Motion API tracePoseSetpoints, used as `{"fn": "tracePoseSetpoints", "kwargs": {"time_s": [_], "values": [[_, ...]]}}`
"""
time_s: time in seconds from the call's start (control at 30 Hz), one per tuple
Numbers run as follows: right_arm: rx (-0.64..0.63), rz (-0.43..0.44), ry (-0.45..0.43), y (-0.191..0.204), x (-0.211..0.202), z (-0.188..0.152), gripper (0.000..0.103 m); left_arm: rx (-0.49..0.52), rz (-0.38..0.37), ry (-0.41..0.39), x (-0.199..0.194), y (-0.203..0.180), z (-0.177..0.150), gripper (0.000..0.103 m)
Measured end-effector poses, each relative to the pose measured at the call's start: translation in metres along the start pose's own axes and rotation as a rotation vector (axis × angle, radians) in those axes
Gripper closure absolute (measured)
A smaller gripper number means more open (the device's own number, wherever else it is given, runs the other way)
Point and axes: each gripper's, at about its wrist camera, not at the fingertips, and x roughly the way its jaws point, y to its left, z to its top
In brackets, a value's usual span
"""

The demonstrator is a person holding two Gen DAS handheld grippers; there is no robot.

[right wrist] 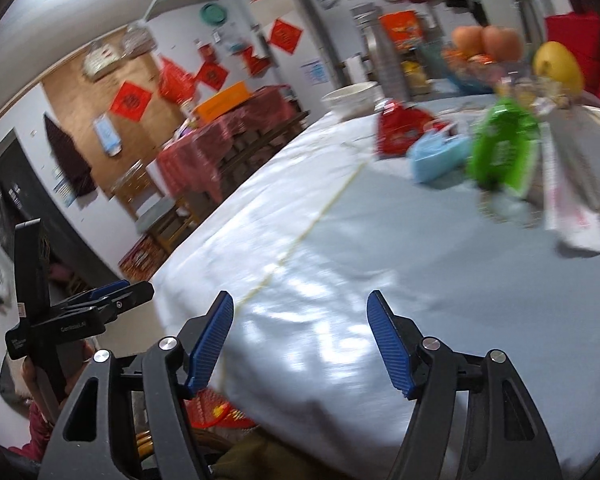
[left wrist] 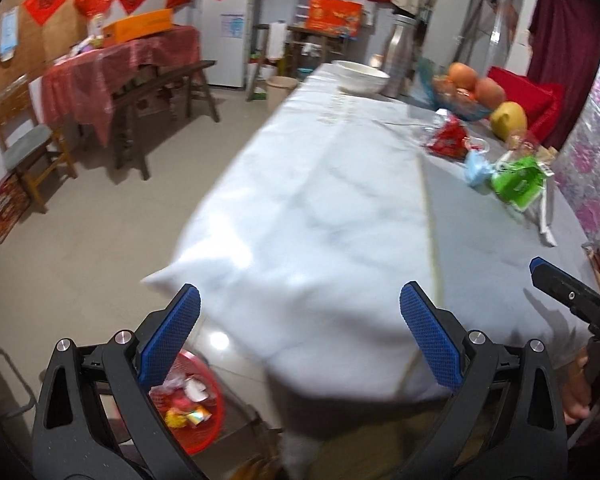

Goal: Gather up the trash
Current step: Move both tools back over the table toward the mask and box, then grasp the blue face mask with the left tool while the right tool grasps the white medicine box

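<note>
Trash lies on the far right of the white-clothed table [left wrist: 320, 208]: a red wrapper [left wrist: 446, 138], a light blue face mask [left wrist: 476, 168], a green packet [left wrist: 516, 184] and a white paper strip [left wrist: 546, 216]. The right wrist view shows the same red wrapper [right wrist: 404, 128], blue mask [right wrist: 436, 156], green packet [right wrist: 500, 148] and white strip [right wrist: 572, 216]. My left gripper [left wrist: 300, 320] is open and empty above the table's near corner. My right gripper [right wrist: 300, 328] is open and empty over the near cloth. A red basket [left wrist: 196, 404] with wrappers sits on the floor below the corner.
At the table's far end stand a white bowl [left wrist: 362, 76], a metal flask [left wrist: 400, 56], a glass fruit bowl with oranges [left wrist: 470, 88] and a yellow fruit [left wrist: 508, 120]. A wooden chair [left wrist: 32, 152] and a red-clothed side table [left wrist: 120, 68] stand left. A hand [left wrist: 576, 384] holds the other gripper.
</note>
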Motion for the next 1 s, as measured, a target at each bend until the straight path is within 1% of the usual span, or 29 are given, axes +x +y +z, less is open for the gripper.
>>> {"fn": "tracePoseSetpoints", "kwargs": {"time_s": [0.13,0.2,0.33,0.4,0.43,0.53,0.63,0.8,0.9,0.93,1.0], "values": [[0.003,-0.081,-0.054,-0.028,-0.013,0.010,0.033,0.067,-0.035,0.019,0.024,-0.044,0.027,0.007],[0.019,-0.122,-0.087,-0.046,-0.020,0.018,0.025,0.099,-0.047,0.025,0.035,-0.063,0.036,0.007],[0.062,-0.174,-0.118,-0.082,-0.028,0.031,0.018,0.170,-0.067,0.040,0.058,-0.103,0.053,0.007],[0.087,-0.205,-0.131,-0.098,-0.031,0.037,0.009,0.214,-0.074,0.053,0.075,-0.127,0.063,0.007],[0.106,-0.229,-0.144,-0.110,-0.033,0.040,0.006,0.228,-0.075,0.057,0.081,-0.134,0.066,0.007],[0.172,-0.297,-0.171,-0.144,-0.037,0.052,0.006,0.279,-0.083,0.077,0.108,-0.163,0.078,0.007],[0.218,-0.321,-0.175,-0.169,-0.038,0.060,0.006,0.299,-0.110,0.096,0.127,-0.180,0.088,0.007],[0.168,-0.433,-0.187,-0.189,-0.032,0.071,0.006,0.343,-0.126,0.117,0.156,-0.209,0.104,0.007],[0.154,-0.427,-0.191,-0.191,-0.032,0.070,0.006,0.376,-0.124,0.111,0.164,-0.223,0.111,0.007],[0.155,-0.409,-0.180,-0.192,-0.030,0.071,0.006,0.386,-0.124,0.106,0.166,-0.226,0.112,0.007],[0.163,-0.376,-0.175,-0.195,-0.031,0.071,0.006,0.401,-0.123,0.094,0.170,-0.232,0.115,0.011]]}}
